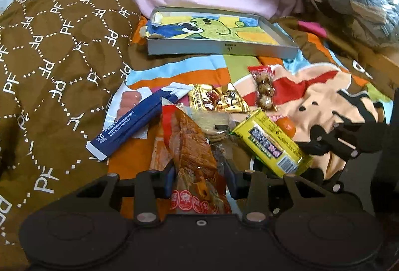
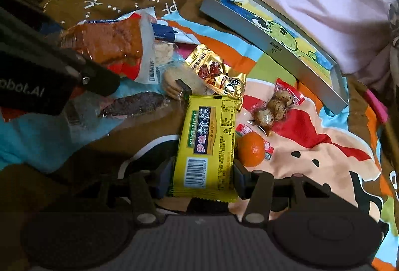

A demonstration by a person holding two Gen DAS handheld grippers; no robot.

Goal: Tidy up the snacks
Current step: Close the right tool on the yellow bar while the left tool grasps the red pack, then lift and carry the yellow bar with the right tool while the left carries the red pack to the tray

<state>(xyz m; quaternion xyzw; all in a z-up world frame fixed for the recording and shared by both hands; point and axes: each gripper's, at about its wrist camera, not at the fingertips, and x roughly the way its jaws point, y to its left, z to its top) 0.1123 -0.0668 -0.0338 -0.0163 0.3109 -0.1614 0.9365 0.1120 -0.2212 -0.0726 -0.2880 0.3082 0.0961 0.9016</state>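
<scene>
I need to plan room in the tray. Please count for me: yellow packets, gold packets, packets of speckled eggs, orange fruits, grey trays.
Yellow plastic biscuit packet: 1
Crinkled gold foil packet: 1
Clear, red-ended packet of speckled eggs: 1
Round orange mandarin: 1
Flat grey cardboard tray: 1
Total: 5
</scene>
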